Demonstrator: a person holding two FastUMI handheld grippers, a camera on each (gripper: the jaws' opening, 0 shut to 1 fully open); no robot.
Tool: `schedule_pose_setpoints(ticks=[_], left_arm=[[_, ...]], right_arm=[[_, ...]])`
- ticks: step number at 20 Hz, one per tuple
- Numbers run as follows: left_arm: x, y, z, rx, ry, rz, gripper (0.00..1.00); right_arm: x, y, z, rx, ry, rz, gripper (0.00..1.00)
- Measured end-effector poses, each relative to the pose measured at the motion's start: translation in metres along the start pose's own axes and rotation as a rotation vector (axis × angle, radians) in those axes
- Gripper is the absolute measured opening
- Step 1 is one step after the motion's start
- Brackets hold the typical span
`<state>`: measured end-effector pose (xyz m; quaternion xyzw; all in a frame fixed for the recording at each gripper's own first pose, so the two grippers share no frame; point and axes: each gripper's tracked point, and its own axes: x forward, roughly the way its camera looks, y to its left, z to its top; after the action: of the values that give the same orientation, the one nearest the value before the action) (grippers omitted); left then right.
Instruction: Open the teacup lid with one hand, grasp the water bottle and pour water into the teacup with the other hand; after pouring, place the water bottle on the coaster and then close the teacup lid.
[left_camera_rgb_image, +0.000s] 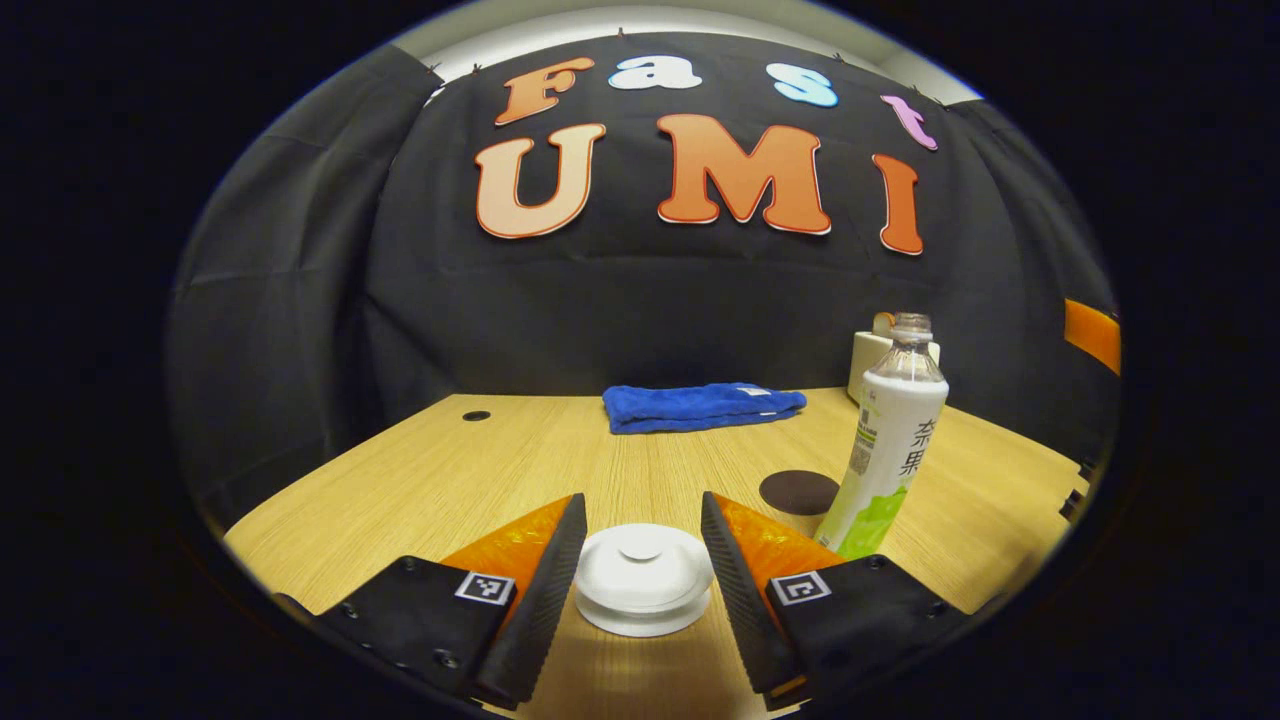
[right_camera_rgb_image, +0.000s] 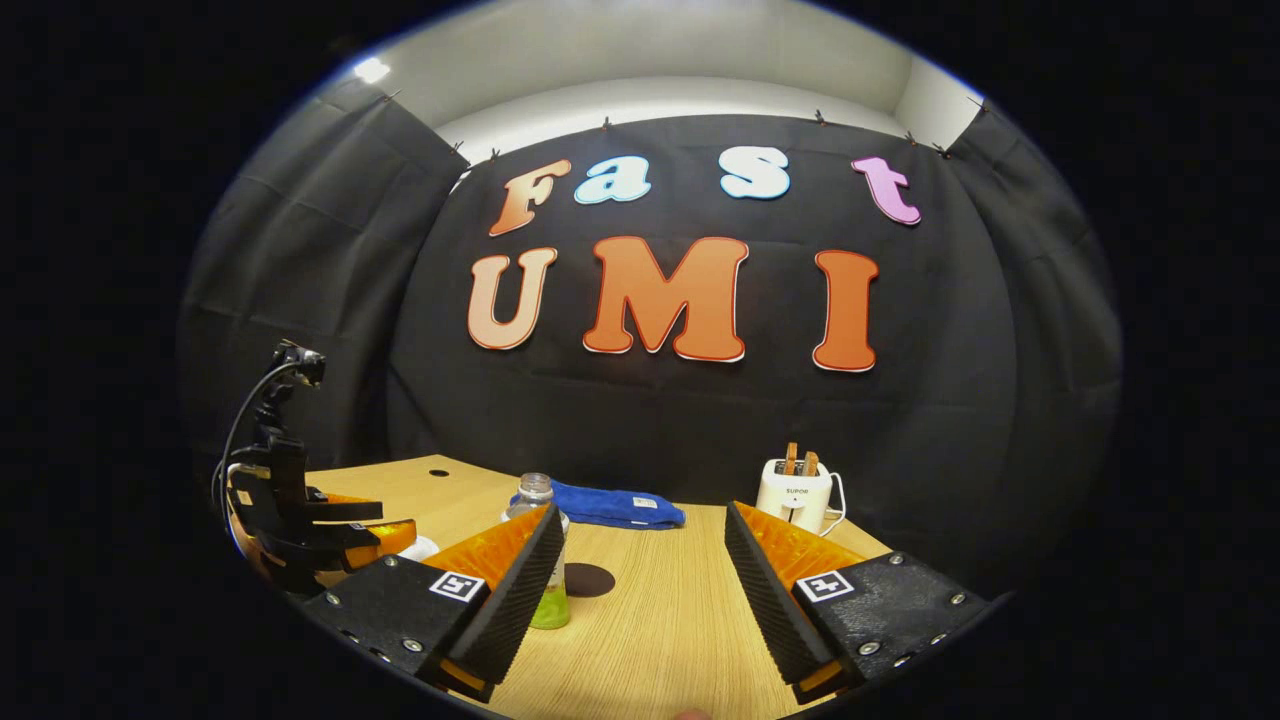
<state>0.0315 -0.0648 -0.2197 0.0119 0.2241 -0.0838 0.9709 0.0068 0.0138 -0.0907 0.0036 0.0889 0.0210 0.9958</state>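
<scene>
In the left gripper view, the white teacup lid (left_camera_rgb_image: 643, 575) with its round knob sits on the cup between the fingers of my left gripper (left_camera_rgb_image: 643, 500). That gripper is open and its fingers flank the lid closely on both sides. To the right stands the uncapped water bottle (left_camera_rgb_image: 890, 440), upright, with a white and green label. The dark round coaster (left_camera_rgb_image: 798, 492) lies just left of it. My right gripper (right_camera_rgb_image: 642, 510) is open and holds nothing. The bottle (right_camera_rgb_image: 535, 492) stands partly hidden behind its left finger, beside the coaster (right_camera_rgb_image: 588, 579). The left gripper (right_camera_rgb_image: 395, 530) shows at the far left.
A folded blue towel (left_camera_rgb_image: 700, 405) lies at the back of the wooden table (left_camera_rgb_image: 420, 470). A white toaster (right_camera_rgb_image: 795, 492) with toast stands at the back right near the cloth wall. A small hole (left_camera_rgb_image: 476, 415) marks the far left of the tabletop.
</scene>
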Motion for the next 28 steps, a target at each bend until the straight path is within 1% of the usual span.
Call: schedule_pose_setpoints(ticks=[1,2,3,4,5,8,10,13,14,15,16,18,19,20,21,22,23,27,28], left_arm=[[0.002,-0.002,-0.003,0.012,0.01,0.001,0.78],[0.007,-0.003,-0.004,0.024,0.013,-0.001,0.68],[0.008,-0.005,-0.006,0.043,0.02,-0.002,0.63],[0.011,-0.005,-0.008,0.061,0.024,0.004,0.62],[0.014,-0.007,-0.008,0.072,0.028,0.001,0.63],[0.017,-0.002,-0.01,0.089,0.046,0.034,0.54],[0.022,-0.001,-0.012,0.092,0.058,0.04,0.53],[0.026,0.001,-0.025,0.097,0.115,0.042,0.53],[0.028,0.0,-0.02,0.099,0.092,0.039,0.53],[0.029,0.0,-0.019,0.102,0.094,0.035,0.49],[0.028,0.005,-0.015,0.113,0.096,0.062,0.53],[0.031,0.006,-0.017,0.108,0.09,0.06,0.31],[0.031,0.007,-0.016,0.106,0.087,0.06,0.35],[0.031,0.007,-0.018,0.109,0.091,0.062,0.34],[0.031,0.009,-0.016,0.103,0.084,0.062,0.31],[0.031,0.006,-0.016,0.101,0.083,0.053,0.25],[0.03,0.005,-0.015,0.097,0.072,0.048,0.29],[0.023,0.009,0.009,0.081,-0.005,0.05,0.28],[0.02,0.012,0.016,0.074,-0.026,0.054,0.24]], right_arm=[[0.002,0.001,-0.004,0.004,0.01,0.003,0.98],[0.004,0.002,-0.008,0.008,0.021,0.007,0.97],[0.007,0.002,-0.011,0.011,0.03,0.01,0.97],[0.009,0.002,-0.012,0.014,0.035,0.013,0.98],[0.011,0.002,-0.015,0.016,0.038,0.014,0.98],[0.015,0.003,-0.02,0.02,0.051,0.022,0.98],[0.016,0.004,-0.023,0.019,0.059,0.027,0.98],[0.019,0.006,-0.027,0.013,0.067,0.032,0.98],[0.02,0.006,-0.028,0.012,0.071,0.033,0.98],[0.022,0.007,-0.03,0.011,0.075,0.036,0.98],[0.023,0.008,-0.032,0.009,0.08,0.037,0.98],[0.025,0.009,-0.036,0.008,0.09,0.042,0.98],[0.027,0.011,-0.038,0.007,0.096,0.045,0.98],[0.028,0.012,-0.039,0.009,0.101,0.049,0.98],[0.029,0.014,-0.04,0.01,0.107,0.053,0.98],[0.03,0.016,-0.042,0.011,0.112,0.06,0.98],[0.031,0.019,-0.043,0.012,0.118,0.067,0.98],[0.034,0.038,-0.049,0.007,0.142,0.116,0.98],[0.035,0.044,-0.052,0.006,0.151,0.136,0.98]])
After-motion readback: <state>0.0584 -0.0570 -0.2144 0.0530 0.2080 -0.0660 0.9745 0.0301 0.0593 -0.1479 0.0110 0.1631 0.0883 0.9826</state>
